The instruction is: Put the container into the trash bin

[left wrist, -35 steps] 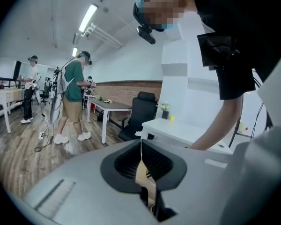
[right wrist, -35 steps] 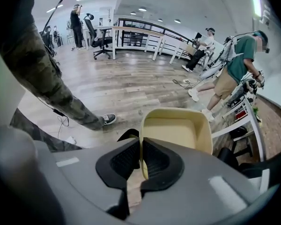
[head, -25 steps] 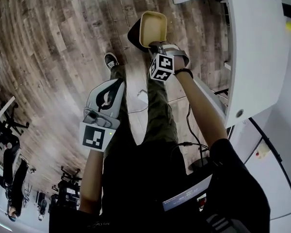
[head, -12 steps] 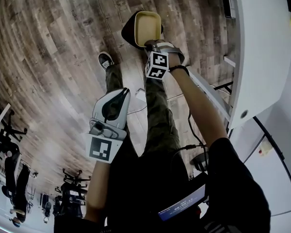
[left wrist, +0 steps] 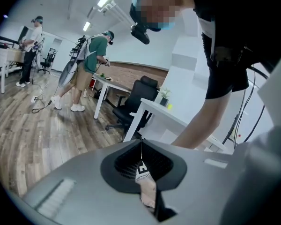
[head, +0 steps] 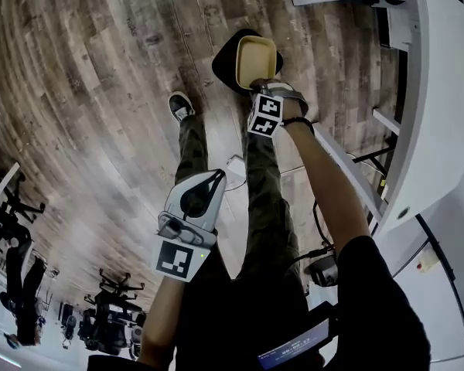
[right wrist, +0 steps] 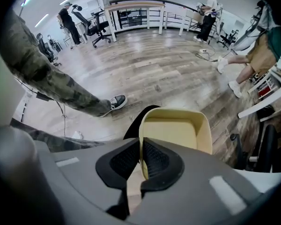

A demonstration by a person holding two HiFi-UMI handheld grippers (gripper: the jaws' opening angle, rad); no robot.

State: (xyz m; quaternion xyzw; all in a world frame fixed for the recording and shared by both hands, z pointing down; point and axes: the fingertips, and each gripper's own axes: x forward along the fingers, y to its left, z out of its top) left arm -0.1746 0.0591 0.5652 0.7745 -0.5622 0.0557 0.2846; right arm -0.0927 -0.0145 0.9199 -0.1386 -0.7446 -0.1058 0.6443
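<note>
A cream, empty, open-topped container (head: pixel 257 62) (right wrist: pixel 177 128) hangs by its near rim from my right gripper (head: pixel 257 83) (right wrist: pixel 141 159), whose pads are shut on that wall. Directly under it stands the black trash bin (head: pixel 229 62) (right wrist: pixel 136 121), mostly hidden by the container. My left gripper (head: pixel 199 198) (left wrist: pixel 141 159) is held low beside the person's leg, jaws shut with nothing between them.
Wood-plank floor all round. A white desk (head: pixel 437 99) runs along the right side of the head view. The person's legs and a shoe (head: pixel 179 105) are near the bin. Other people (left wrist: pixel 86 71), office chairs (left wrist: pixel 133 104) and desks stand further off.
Both grippers have sunk toward the floor. The container has come down over the black bin, still held by the right gripper. The left gripper stays shut.
</note>
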